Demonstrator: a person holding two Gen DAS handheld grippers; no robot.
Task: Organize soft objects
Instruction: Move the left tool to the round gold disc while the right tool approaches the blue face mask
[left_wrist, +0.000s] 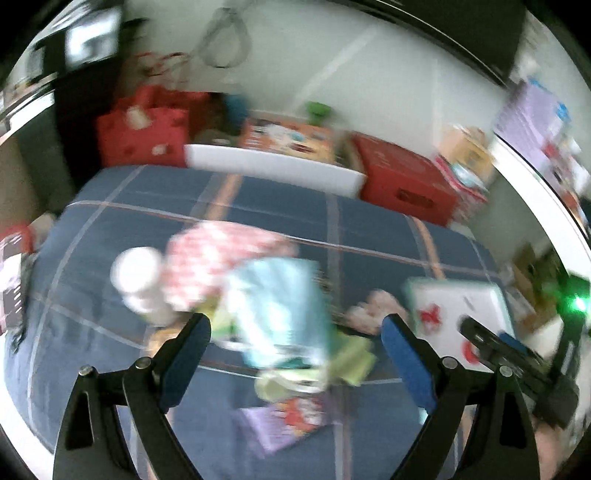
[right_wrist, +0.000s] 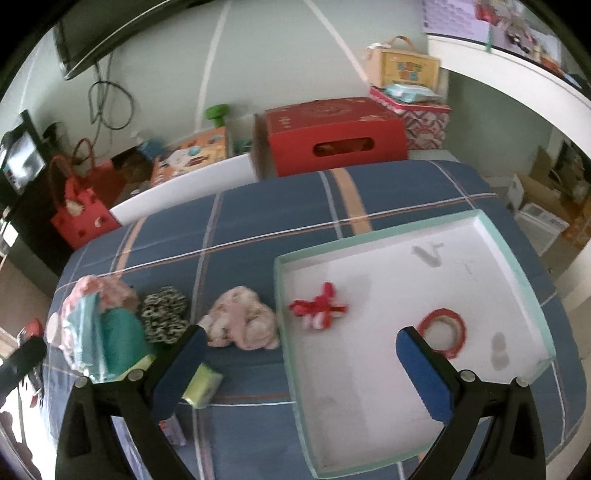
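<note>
A shallow white tray (right_wrist: 480, 229) with a mint rim lies on the blue plaid bed. Inside it are a red ribbon bow (right_wrist: 319, 306) and a red ring (right_wrist: 441, 330). Left of the tray lie a pale pink scrunchie (right_wrist: 242, 323), a black-and-white patterned scrunchie (right_wrist: 164, 314), a teal packet (right_wrist: 110, 343) and a pink-and-white bundle (right_wrist: 99, 291). My right gripper (right_wrist: 297, 350) hangs open over the tray's left edge, holding nothing. In the blurred left wrist view my left gripper (left_wrist: 295, 332) is open above the light blue packet (left_wrist: 280, 314), with the pink checked bundle (left_wrist: 218, 254) and white tray (left_wrist: 458, 306) nearby.
A green pad (right_wrist: 203, 386) and a purple card (left_wrist: 284, 421) lie near the bed's front. Beyond the far edge stand a red box (right_wrist: 328, 134), a red bag (right_wrist: 79, 218), an orange toy box (right_wrist: 192, 157) and a white board (left_wrist: 273, 168). Cardboard boxes (right_wrist: 546, 192) sit at right.
</note>
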